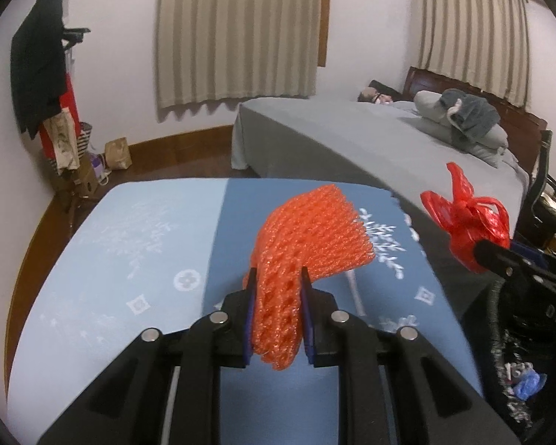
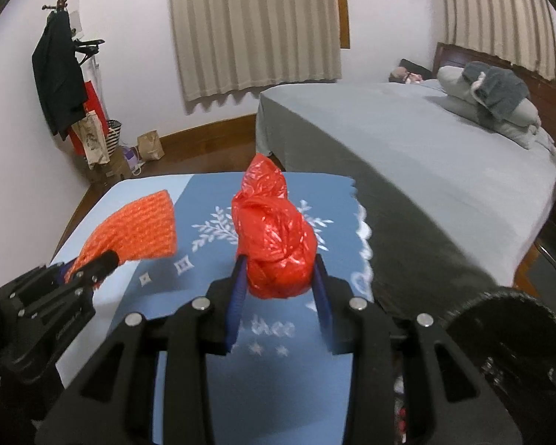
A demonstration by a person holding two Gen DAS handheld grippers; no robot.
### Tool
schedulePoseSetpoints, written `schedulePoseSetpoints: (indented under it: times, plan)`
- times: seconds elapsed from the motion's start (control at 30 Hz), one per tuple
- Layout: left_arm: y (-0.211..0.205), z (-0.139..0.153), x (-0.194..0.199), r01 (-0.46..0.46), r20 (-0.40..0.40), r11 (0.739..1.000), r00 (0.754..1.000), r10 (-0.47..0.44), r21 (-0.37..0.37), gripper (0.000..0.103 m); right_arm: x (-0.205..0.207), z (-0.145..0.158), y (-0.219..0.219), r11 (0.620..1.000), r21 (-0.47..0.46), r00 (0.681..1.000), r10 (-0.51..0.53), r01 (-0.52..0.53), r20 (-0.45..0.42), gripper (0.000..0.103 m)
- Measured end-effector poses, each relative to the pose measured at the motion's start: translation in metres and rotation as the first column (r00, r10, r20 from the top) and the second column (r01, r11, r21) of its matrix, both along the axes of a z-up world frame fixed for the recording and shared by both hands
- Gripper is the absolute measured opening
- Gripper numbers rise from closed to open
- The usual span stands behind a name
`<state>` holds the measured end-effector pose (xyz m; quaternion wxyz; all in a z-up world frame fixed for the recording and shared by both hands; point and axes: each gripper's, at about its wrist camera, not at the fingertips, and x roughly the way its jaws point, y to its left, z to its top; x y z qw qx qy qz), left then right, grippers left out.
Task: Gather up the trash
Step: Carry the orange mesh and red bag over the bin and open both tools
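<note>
My left gripper (image 1: 278, 278) is shut on an orange foam fruit net (image 1: 307, 237) and holds it above the blue patterned tablecloth (image 1: 129, 259). My right gripper (image 2: 280, 263) is shut on a knotted red plastic bag (image 2: 274, 237), also held above the cloth. The red bag shows at the right of the left wrist view (image 1: 467, 222). The foam net shows at the left of the right wrist view (image 2: 137, 230). A black trash bin (image 1: 530, 352) with scraps inside sits at the table's right, below the right gripper; its rim shows in the right wrist view (image 2: 507, 337).
A grey bed (image 1: 389, 141) with pillows stands behind the table on the right. A coat rack (image 1: 44, 74) with clothes, bags and a paper bag (image 1: 118, 154) stand by the left wall. Striped curtains (image 1: 241, 33) hang on the back wall.
</note>
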<state>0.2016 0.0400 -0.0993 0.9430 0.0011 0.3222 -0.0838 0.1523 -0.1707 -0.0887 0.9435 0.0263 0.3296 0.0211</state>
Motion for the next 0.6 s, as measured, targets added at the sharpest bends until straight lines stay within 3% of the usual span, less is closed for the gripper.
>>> schedulePoseSetpoints:
  times: [0.6]
  plan:
    - [-0.081, 0.036, -0.068, 0.151, 0.051, 0.989, 0.987, -0.150, -0.001, 0.020, -0.112, 0.025, -0.083, 0.993, -0.019, 0.992, -0.113, 0.114, 0.049, 0.034]
